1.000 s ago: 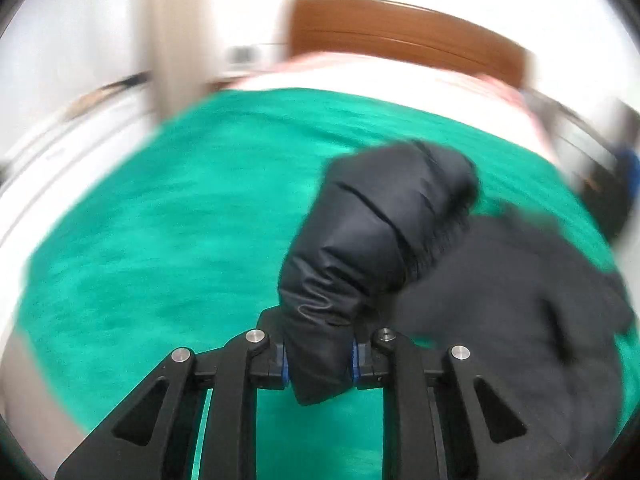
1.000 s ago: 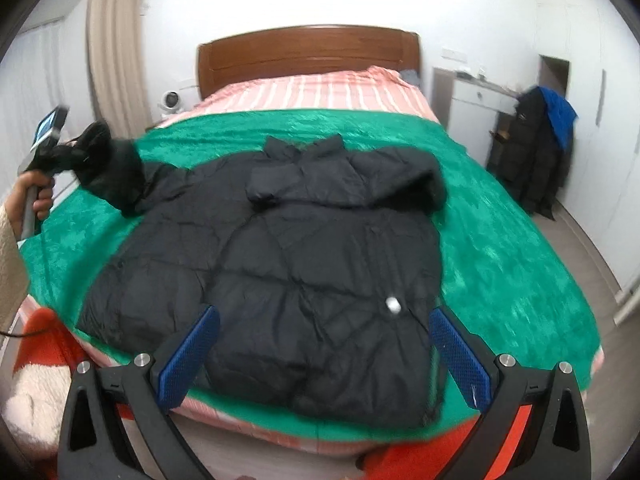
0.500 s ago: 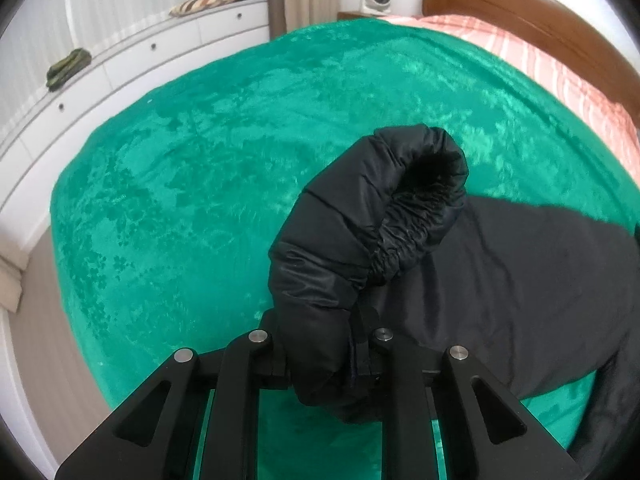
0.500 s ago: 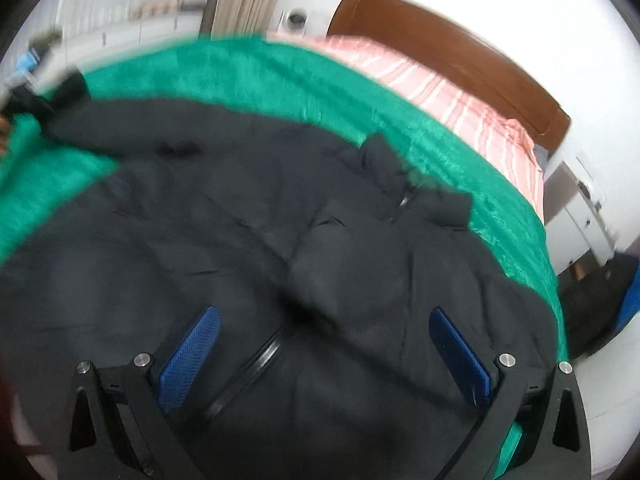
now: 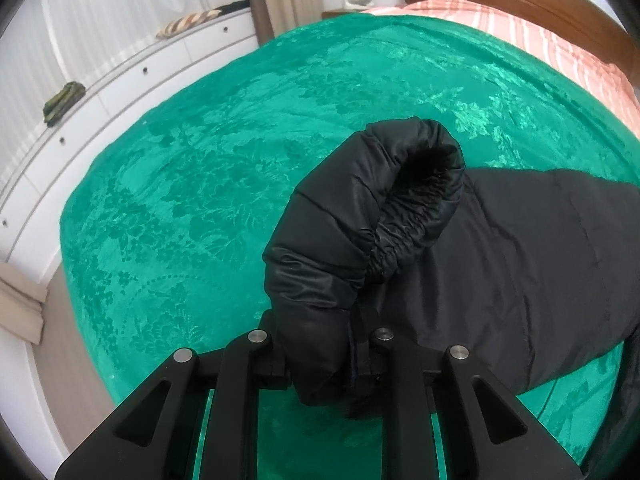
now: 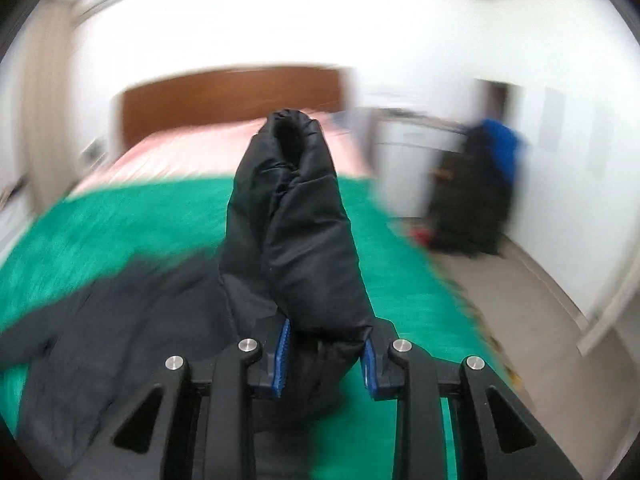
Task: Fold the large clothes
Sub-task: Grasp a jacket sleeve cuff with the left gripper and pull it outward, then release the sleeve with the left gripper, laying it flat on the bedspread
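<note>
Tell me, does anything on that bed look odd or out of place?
Nothing looks damaged or spilled. The black puffy jacket lies on the green patterned blanket, one sleeve cuff pinched in each gripper.

Black puffer jacket [image 5: 520, 272] lies spread on green bedspread [image 5: 240, 160]; left sleeve [image 5: 360, 216] lifted, elastic cuff gaping upward; right sleeve [image 6: 296, 232] raised upright, bunched, near the bed's right side.

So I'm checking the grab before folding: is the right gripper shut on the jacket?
Shut on it. The right gripper has just closed, blue pads pressing a bunched fold of the black jacket.
</note>
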### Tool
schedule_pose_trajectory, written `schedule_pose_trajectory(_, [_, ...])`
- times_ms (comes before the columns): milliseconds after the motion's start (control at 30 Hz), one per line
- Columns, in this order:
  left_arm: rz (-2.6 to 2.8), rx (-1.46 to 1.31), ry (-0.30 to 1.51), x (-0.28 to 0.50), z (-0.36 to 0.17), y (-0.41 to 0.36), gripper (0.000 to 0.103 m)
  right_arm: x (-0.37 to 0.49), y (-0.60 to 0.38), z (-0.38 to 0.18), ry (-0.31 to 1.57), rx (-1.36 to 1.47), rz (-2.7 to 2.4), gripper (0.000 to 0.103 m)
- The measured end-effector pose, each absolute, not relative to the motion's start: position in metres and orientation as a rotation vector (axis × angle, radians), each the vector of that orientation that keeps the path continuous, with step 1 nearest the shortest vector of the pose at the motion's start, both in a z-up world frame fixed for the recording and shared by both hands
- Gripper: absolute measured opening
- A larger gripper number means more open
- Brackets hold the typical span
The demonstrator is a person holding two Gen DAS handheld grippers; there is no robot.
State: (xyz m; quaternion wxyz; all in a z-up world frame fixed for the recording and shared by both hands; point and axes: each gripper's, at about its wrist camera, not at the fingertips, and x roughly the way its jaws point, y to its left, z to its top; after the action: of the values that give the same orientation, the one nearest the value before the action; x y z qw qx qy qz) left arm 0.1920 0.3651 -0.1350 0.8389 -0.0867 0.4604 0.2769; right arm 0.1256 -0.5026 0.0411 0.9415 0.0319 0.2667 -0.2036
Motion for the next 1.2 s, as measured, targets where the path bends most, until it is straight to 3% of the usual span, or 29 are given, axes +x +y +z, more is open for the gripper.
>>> schedule_pose_trajectory(167, [0.599, -0.176, 0.986, 0.196, -0.135, 0.364, 0.018, 0.038, -0.645, 0.032, 0.57, 0.215, -0.722, 0.028])
schedule_pose_trajectory(333, [0.628, -0.114, 1.006, 0.205, -0.14, 0.357, 0.021, 0.014, -0.712, -0.087, 0.839, 0.401, -0.79, 0.03])
schedule_pose_trajectory(367, [0.632, -0.114, 1.01, 0.205, -0.14, 0.357, 0.023, 0.008, -0.718, -0.112, 0.881, 0.461, -0.78, 0.037])
schedule_pose_trajectory(400, [0.639, -0.113, 1.017, 0.205, -0.141, 0.357, 0.031, 0.002, -0.721, -0.131, 0.903, 0.508, -0.789, 0.05])
schedule_pose_trajectory(467, [0.673, -0.092, 1.041, 0.203, -0.139, 0.359, 0.058, -0.017, -0.725, -0.151, 0.891, 0.568, -0.832, 0.072])
schedule_pose_trajectory(500, [0.698, -0.077, 1.048, 0.201, -0.137, 0.361, 0.076, -0.026, -0.723, -0.154, 0.862, 0.591, -0.839, 0.076])
schedule_pose_trajectory(533, [0.713, -0.066, 1.042, 0.195, -0.133, 0.363, 0.082, -0.033, -0.721, -0.152, 0.84, 0.609, -0.833, 0.077])
schedule_pose_trajectory(700, [0.653, -0.093, 0.965, 0.146, -0.098, 0.361, 0.082, -0.073, -0.69, -0.111, 0.749, 0.517, -0.781, 0.079])
schedule_pose_trajectory(867, [0.431, -0.094, 0.832, 0.106, -0.055, 0.295, 0.087, -0.063, -0.591, -0.074, 0.706, 0.396, -0.489, 0.085])
schedule_pose_trajectory(1033, [0.086, -0.059, 0.808, 0.097, -0.053, 0.181, 0.091, -0.024, -0.456, -0.086, 0.771, 0.374, -0.052, 0.085])
schedule_pose_trajectory(1200, [-0.096, 0.036, 0.862, 0.098, -0.098, 0.087, 0.093, 0.002, -0.361, -0.134, 0.898, 0.239, 0.117, 0.085])
